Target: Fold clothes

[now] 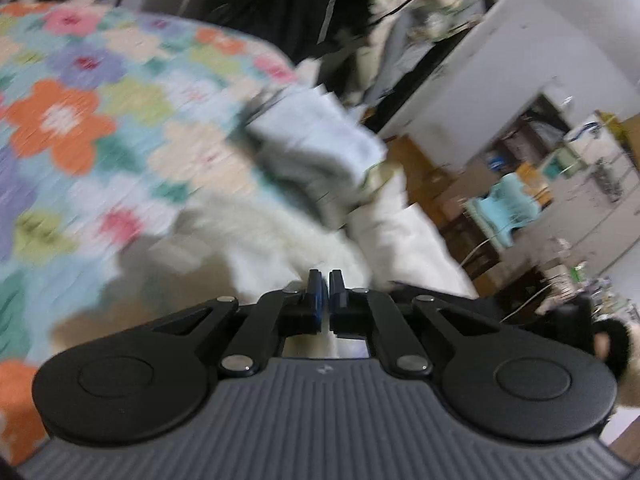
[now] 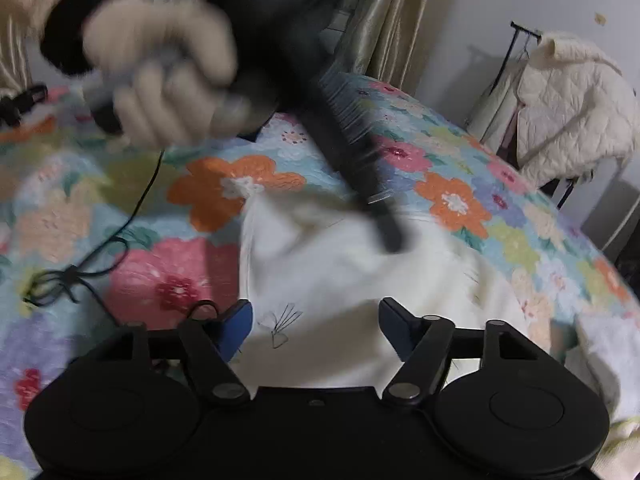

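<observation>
A white garment with small line-drawn prints lies on the floral quilt. The right gripper hovers just above its near part, open, with nothing between its blue pads. A hand holds the left gripper, whose tip meets the garment's far edge. In the left wrist view the left gripper has its fingers almost together, with a strip of the white garment between them. Both views are blurred by motion.
A folded pile of pale blue and grey clothes sits at the bed edge beyond the garment. The floral quilt covers the bed. A black cable trails at left. A white quilted jacket hangs on a rack.
</observation>
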The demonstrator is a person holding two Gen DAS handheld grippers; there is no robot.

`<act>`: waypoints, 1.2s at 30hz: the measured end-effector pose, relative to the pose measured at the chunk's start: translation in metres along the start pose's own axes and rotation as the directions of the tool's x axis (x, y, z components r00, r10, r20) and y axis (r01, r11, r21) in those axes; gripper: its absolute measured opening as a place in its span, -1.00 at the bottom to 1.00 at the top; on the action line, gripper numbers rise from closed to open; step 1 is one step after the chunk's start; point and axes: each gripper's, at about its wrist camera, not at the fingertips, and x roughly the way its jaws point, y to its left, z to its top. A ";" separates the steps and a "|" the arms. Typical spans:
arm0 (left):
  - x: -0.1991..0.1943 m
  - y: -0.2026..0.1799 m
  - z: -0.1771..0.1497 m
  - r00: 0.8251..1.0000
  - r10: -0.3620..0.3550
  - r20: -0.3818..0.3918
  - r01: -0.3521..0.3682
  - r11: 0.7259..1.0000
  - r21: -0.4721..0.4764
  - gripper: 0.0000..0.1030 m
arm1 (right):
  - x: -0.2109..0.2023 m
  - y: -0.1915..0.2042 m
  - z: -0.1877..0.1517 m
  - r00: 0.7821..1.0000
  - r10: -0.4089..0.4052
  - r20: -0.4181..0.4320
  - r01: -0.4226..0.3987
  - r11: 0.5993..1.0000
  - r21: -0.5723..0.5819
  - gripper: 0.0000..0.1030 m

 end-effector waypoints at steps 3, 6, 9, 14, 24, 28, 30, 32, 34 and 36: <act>0.006 -0.017 0.014 0.998 -0.051 0.039 0.050 0.998 0.030 -1.00 | 0.012 -0.023 0.001 0.995 -0.092 -0.028 0.093 0.994 0.056 0.39; 0.010 -0.030 0.024 0.998 -0.034 0.057 0.029 0.996 0.089 -1.00 | 0.007 -0.062 -0.003 0.994 -0.092 -0.050 0.100 0.979 0.175 -0.96; 0.012 -0.028 0.024 0.996 0.066 0.053 -0.072 0.990 0.125 -0.94 | -0.009 -0.095 -0.011 0.990 -0.120 -0.072 0.134 0.960 0.246 -0.97; 0.014 0.004 0.007 0.974 0.225 0.019 -0.225 0.961 0.163 -0.72 | -0.027 -0.123 -0.027 0.968 -0.221 -0.117 0.245 0.933 0.263 -0.97; 0.050 0.018 -0.020 0.985 0.165 -0.044 -0.154 0.968 0.196 -0.11 | -0.081 -0.196 -0.063 0.895 -0.404 -0.189 0.444 0.769 0.459 -0.97; 0.080 -0.004 -0.016 0.991 0.132 -0.033 -0.121 0.966 0.229 -0.06 | -0.101 -0.214 -0.088 0.877 -0.420 -0.232 0.473 0.672 0.570 -0.97; 0.097 -0.015 -0.012 0.993 0.121 -0.008 -0.115 0.960 0.255 -0.01 | -0.110 -0.224 -0.102 0.864 -0.431 -0.261 0.494 0.620 0.610 -0.97; 0.114 -0.025 -0.008 0.994 0.110 0.019 -0.111 0.952 0.286 0.05 | -0.115 -0.232 -0.117 0.856 -0.432 -0.284 0.506 0.582 0.637 -0.97; 0.134 -0.036 -0.010 0.994 0.104 0.030 -0.108 0.935 0.339 0.14 | -0.120 -0.238 -0.131 0.856 -0.422 -0.297 0.503 0.550 0.667 -0.97; 0.153 -0.041 -0.012 0.995 0.101 0.020 -0.102 0.931 0.350 0.41 | -0.123 -0.242 -0.140 0.872 -0.402 -0.279 0.469 0.528 0.708 -0.97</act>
